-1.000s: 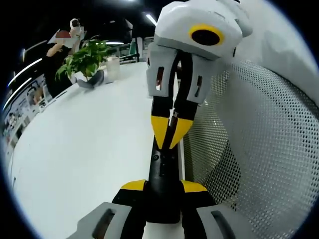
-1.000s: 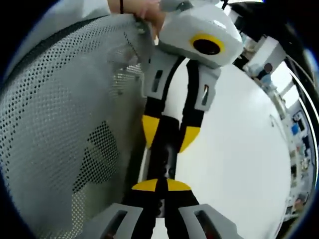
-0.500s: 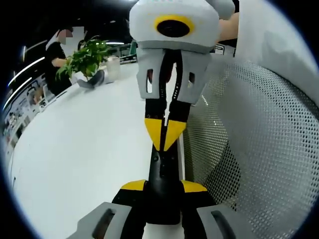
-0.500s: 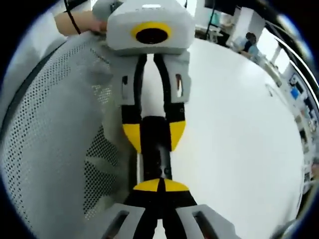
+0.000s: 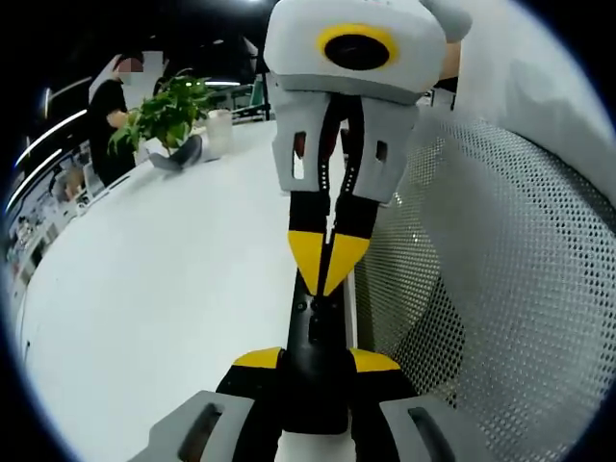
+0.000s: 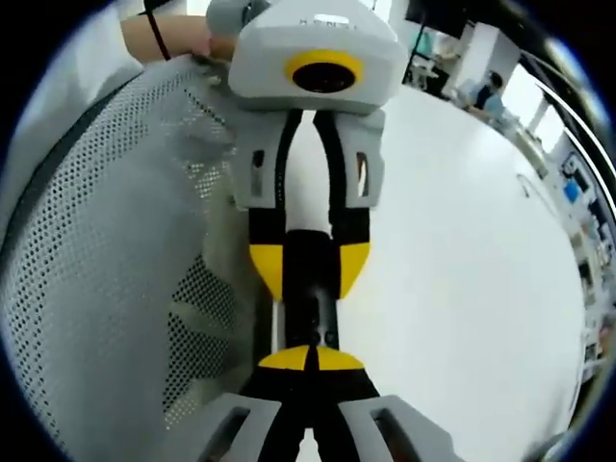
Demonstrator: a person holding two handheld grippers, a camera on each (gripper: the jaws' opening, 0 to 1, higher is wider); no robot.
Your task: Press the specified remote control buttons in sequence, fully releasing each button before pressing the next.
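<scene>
Figure: two hand-held grippers meet over one remote control, above a white desk (image 5: 164, 279).

In the left gripper view, the left gripper (image 5: 318, 361) rises from the bottom edge, its yellow-tipped fingers (image 5: 258, 359) clamped on the near end of a slim black remote control (image 5: 313, 332). The remote's long axis runs straight away from these fingers, up the middle of the view, along the desk's edge. From the far side the right gripper (image 5: 328, 274) reaches in, its two yellow fingertips drawn together into a point that rests on, or just above, the remote's button face; we cannot tell whether contact is made.

In the right gripper view, the same meeting appears from the opposite end. The right gripper (image 6: 310, 361) has its fingers closed tip to tip over the remote control (image 6: 310, 318), and the left gripper (image 6: 310, 269) grips the remote by its sides beyond.

A grey mesh chair back (image 5: 500, 289) stands just beside the remote, and a potted plant (image 5: 164, 115) sits well apart at the far end of the desk, near a person.

We judge the left gripper to be the holder and the right gripper the presser. The coming move turns on the closed tip travelling along the remote's long axis, lifting clear of one button before descending on the next.
</scene>
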